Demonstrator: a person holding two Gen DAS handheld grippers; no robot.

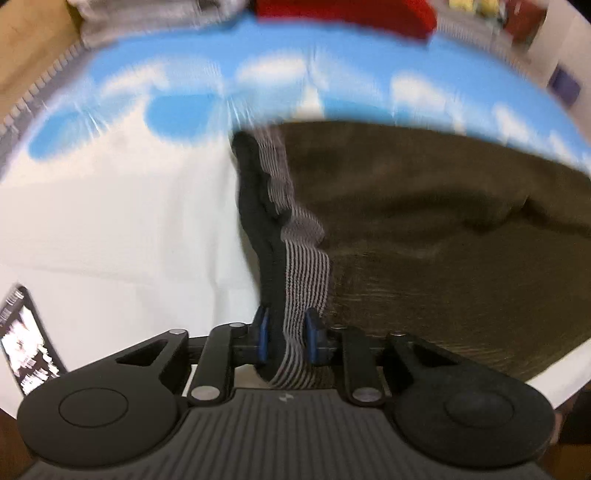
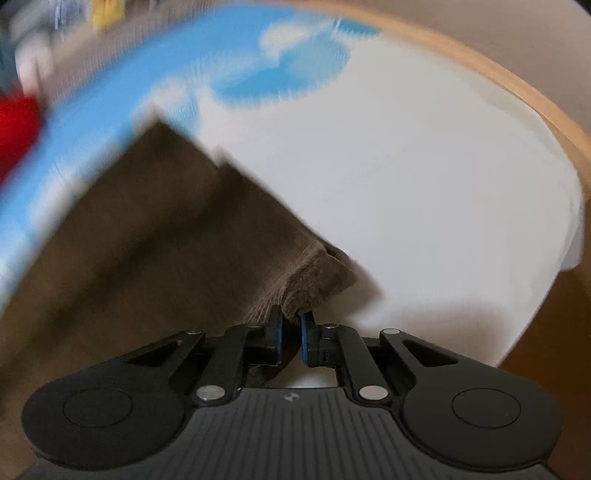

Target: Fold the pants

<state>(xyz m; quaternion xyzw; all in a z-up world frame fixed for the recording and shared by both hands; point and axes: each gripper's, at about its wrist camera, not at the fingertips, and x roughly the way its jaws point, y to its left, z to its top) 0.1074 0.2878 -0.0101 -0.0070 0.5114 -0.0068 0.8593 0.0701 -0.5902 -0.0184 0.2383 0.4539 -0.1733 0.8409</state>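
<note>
Dark brown corduroy pants (image 1: 424,221) lie on a white and blue sheet (image 1: 110,206). Their waistband (image 1: 306,266), black with grey stripes, runs from the middle of the left wrist view down to the bottom. My left gripper (image 1: 286,334) is shut on that waistband, which passes between the blue pads. In the right wrist view the pants (image 2: 147,240) spread to the left. My right gripper (image 2: 291,328) is shut on a bunched hem corner of a leg (image 2: 317,280), lifted off the sheet.
A red cloth (image 1: 347,14) and a grey cloth (image 1: 147,18) lie beyond the sheet's far edge. A phone with a lit screen (image 1: 26,343) rests at the lower left. A wooden rim (image 2: 517,96) curves along the sheet's right side. Both views are blurred.
</note>
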